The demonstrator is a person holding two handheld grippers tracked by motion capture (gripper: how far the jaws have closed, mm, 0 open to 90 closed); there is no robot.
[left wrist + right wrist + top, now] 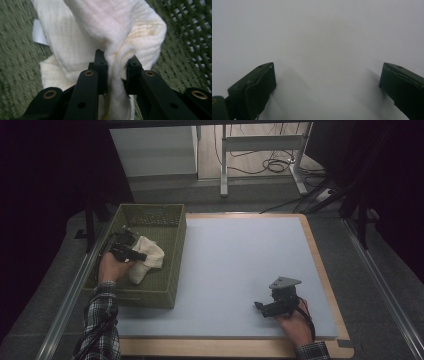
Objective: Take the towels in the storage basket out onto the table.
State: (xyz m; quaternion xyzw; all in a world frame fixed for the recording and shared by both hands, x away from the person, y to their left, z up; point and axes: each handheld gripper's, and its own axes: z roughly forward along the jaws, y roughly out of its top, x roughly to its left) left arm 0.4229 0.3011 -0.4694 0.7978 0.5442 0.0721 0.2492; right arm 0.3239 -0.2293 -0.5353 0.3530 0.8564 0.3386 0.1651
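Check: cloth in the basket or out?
In. The cloth sits bunched inside the basket, pinched by the left gripper.

1. The high view is dim, with black corners and sides; the pale table mat (240, 270) is its brightest area.
2. The left gripper view is softly lit; the white cloth (100, 32) is nearly overexposed and the weave at the edges is blurred.
3. The right gripper view is hazy, with soft shadows beside the jaws.

White cloth (100, 32) cut off at my left gripper view's 12 o'clock edge; its pinched fold hidden between jaws. Green basket (172, 265) floor under cloth hidden.
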